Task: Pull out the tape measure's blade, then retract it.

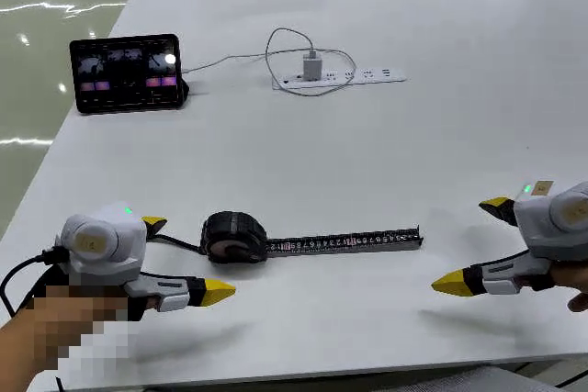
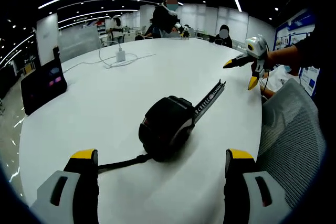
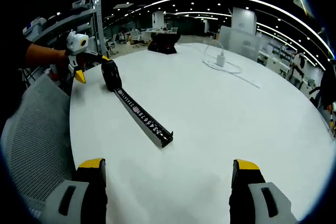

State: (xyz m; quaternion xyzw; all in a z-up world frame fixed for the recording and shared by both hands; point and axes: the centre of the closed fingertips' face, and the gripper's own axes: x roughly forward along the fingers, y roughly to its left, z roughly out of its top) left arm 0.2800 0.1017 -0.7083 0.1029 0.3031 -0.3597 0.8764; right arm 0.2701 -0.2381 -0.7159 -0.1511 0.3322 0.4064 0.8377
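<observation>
Your left gripper (image 1: 188, 259) has its jaws spread wide and it holds nothing. The black tape measure (image 1: 234, 237) lies just beside it on the white table (image 1: 413, 153), in front of the open jaws. A thin black strap (image 1: 179, 243) runs from the case toward one yellow tip; whether it touches the tip, I cannot tell. The blade (image 1: 349, 242) is out and lies flat on the table, pointing toward your right gripper (image 1: 471, 243). That one is also spread open and empty, near the blade's end but apart from it. Farther back stand a tablet (image 1: 129, 72) and a power strip (image 1: 354, 77) with a white charger (image 1: 312, 66).
</observation>
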